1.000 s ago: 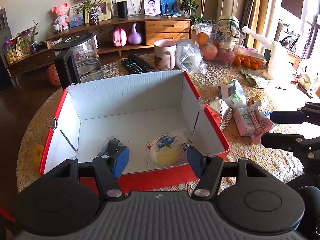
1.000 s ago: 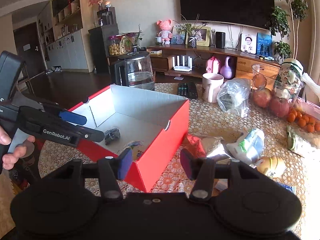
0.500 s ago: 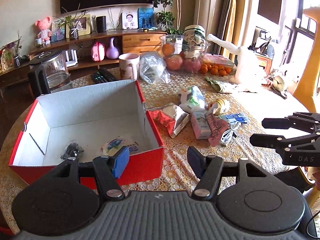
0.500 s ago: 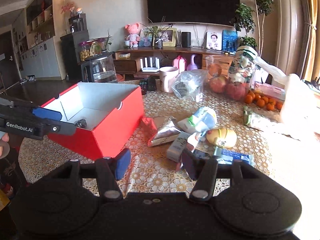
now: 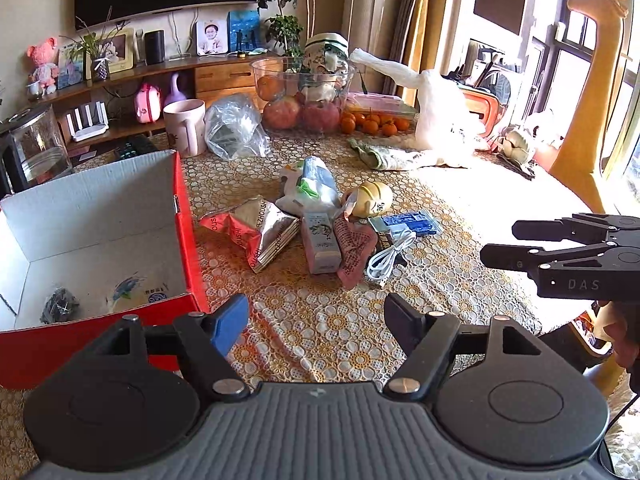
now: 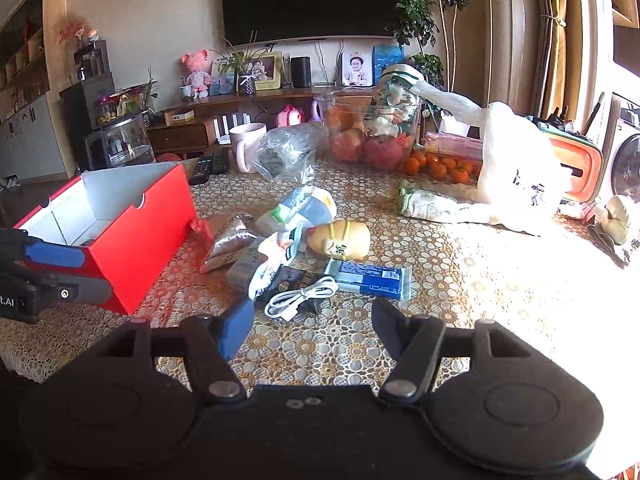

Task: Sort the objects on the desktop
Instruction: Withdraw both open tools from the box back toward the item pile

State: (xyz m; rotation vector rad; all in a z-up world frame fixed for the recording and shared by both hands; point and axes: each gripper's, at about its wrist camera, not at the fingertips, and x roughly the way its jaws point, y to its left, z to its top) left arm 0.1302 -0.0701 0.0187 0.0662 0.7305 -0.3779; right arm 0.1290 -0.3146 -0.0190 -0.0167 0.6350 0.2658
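A red cardboard box (image 5: pixel 186 216) (image 6: pixel 148 216) stands at the table's left; a small black item (image 5: pixel 60 304) and a white packet (image 5: pixel 136 292) lie inside. To its right lies a pile: a silver-red snack bag (image 5: pixel 256 236) (image 6: pixel 226 236), a blue-white pouch (image 5: pixel 310 184) (image 6: pixel 298 208), a yellow bottle (image 5: pixel 370 200) (image 6: pixel 340 240), a small carton (image 5: pixel 320 244), a blue packet (image 5: pixel 408 224) (image 6: pixel 370 274) and a white cable (image 5: pixel 386 258) (image 6: pixel 300 298). My left gripper (image 5: pixel 316 320) is open and empty, before the pile. My right gripper (image 6: pixel 312 328) is open and empty, just short of the cable.
At the back stand a pink mug (image 5: pixel 184 128), a clear plastic bag (image 5: pixel 234 132), a fruit bowl (image 5: pixel 304 96), tangerines (image 5: pixel 372 124), a white bag (image 6: pixel 516 172), a green cloth (image 6: pixel 432 204), remotes (image 6: pixel 208 164) and a glass kettle (image 6: pixel 120 148). The table's right edge is in bright sun.
Both grippers have swung right, from over the red box to facing the pile of loose items. Both stay open and empty.
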